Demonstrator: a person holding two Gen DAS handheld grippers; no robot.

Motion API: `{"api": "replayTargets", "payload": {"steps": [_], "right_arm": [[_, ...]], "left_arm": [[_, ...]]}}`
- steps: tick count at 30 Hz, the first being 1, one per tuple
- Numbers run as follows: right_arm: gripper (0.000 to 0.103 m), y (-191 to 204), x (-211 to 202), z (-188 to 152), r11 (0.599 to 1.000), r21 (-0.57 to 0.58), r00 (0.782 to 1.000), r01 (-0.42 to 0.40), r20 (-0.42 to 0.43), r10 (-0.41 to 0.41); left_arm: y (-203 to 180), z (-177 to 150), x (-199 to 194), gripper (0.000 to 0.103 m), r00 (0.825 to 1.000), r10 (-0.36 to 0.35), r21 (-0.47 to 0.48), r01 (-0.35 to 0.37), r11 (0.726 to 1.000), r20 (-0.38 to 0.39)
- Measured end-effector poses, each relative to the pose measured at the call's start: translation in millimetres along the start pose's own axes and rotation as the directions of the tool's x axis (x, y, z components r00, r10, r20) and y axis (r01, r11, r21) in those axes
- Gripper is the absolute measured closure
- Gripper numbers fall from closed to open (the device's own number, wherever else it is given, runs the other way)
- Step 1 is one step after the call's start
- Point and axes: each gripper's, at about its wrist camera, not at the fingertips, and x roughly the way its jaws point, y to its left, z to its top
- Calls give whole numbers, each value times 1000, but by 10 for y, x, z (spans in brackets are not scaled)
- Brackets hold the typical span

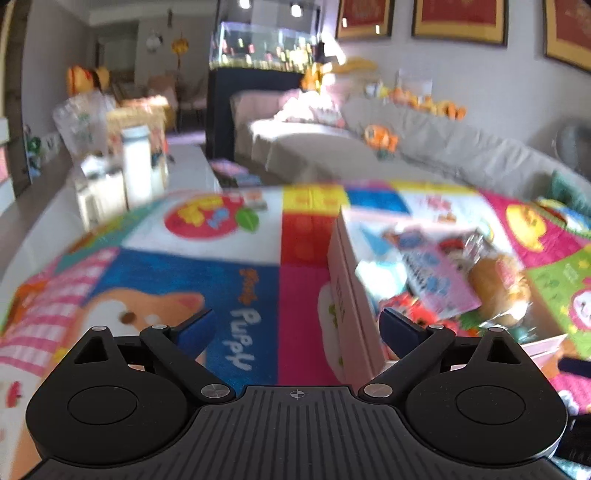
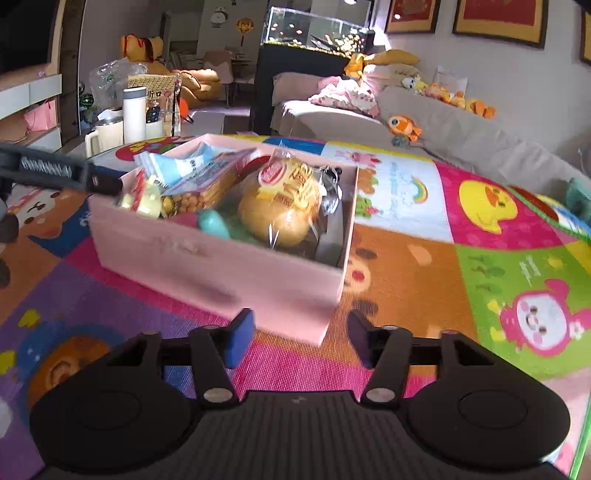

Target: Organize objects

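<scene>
An open pink box stands on a colourful play mat. It holds a wrapped bun, snack packets and small toys. My right gripper is open just in front of the box's near corner, and its blue pads touch nothing. In the blurred left wrist view my left gripper is wide open and holds nothing. It hovers over the mat beside the box's left wall, with the bun inside to the right. One of its fingers shows at the box's left rim.
At the mat's far left stand a white bottle and a cream jug. Behind it a grey sofa carries plush toys and a pink cloth. A fish tank on a dark cabinet stands further back.
</scene>
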Motion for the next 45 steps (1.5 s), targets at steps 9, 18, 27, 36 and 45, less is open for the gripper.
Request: {"api": "replayTargets", "payload": {"steps": [9, 18, 27, 36, 45], "right_arm": [[0, 56, -537, -466, 980, 186, 994, -68, -66, 82], [0, 114, -467, -639, 979, 202, 994, 31, -108, -9], [0, 30, -283, -606, 971, 227, 997, 69, -40, -62], [0, 33, -256, -592, 972, 224, 998, 66, -39, -59], [0, 38, -252, -586, 973, 222, 997, 66, -40, -59]], "left_arm": [[-246, -730, -811, 5, 987, -142, 65, 147, 987, -70], [-491, -1061, -597, 5, 991, -7, 115, 22, 993, -130], [-555, -1002, -438, 2, 991, 13, 112, 3, 994, -134], [-574, -1010, -436, 2, 991, 24, 120, -8, 993, -135], [-604, -992, -401, 1, 990, 38, 115, -22, 993, -137]]}}
